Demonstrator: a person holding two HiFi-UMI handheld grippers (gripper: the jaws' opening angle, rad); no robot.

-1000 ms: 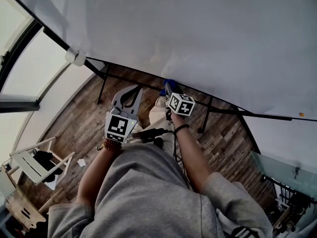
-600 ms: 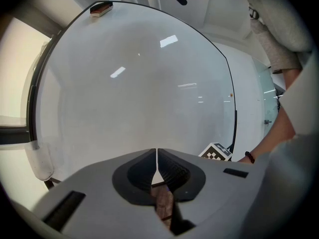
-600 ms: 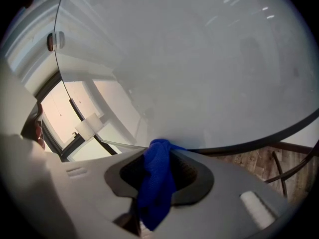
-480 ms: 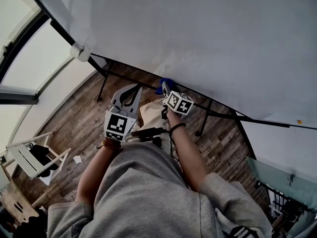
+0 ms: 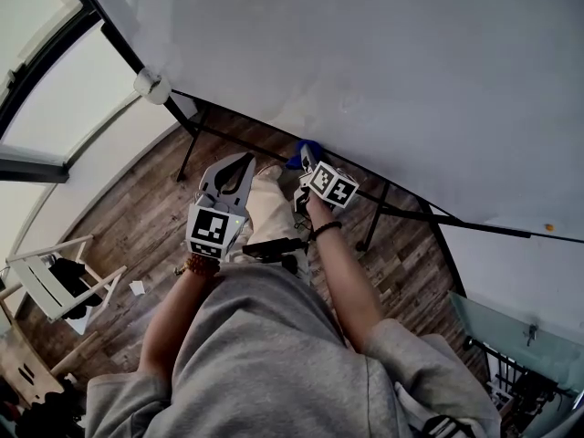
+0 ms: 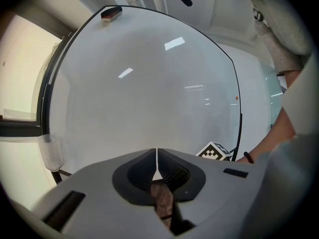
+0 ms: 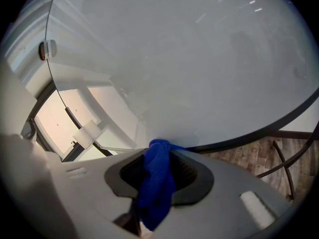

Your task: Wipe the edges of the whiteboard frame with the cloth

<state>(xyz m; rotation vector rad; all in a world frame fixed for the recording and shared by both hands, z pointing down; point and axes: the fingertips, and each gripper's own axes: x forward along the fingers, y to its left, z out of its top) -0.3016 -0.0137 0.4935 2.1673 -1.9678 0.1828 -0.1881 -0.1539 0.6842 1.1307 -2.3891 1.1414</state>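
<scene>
A large whiteboard [image 5: 383, 71] fills the upper head view, its dark lower frame edge [image 5: 246, 121] running down to the right. My right gripper [image 5: 306, 161] is shut on a blue cloth [image 5: 308, 153], [image 7: 157, 183] and presses the cloth against that bottom frame edge [image 7: 259, 131]. Left of it my left gripper [image 5: 239, 164] hangs below the board, jaws shut with nothing between them [image 6: 156, 163]. In the left gripper view the whiteboard [image 6: 149, 83] spreads ahead, with an eraser [image 6: 111, 13] on its top edge.
The board's black stand legs [image 5: 374, 217] reach down to a wooden plank floor [image 5: 137, 235]. A white corner cap [image 5: 153, 87] marks the board's lower left corner. A white chair [image 5: 55, 281] stands at the left, beside glass walls [image 5: 55, 108]. A glass table [image 5: 511, 336] is at the lower right.
Both grippers have shifted slightly left along the lower frame edge, the right one sliding the blue cloth with it. The head view has turned a little.
</scene>
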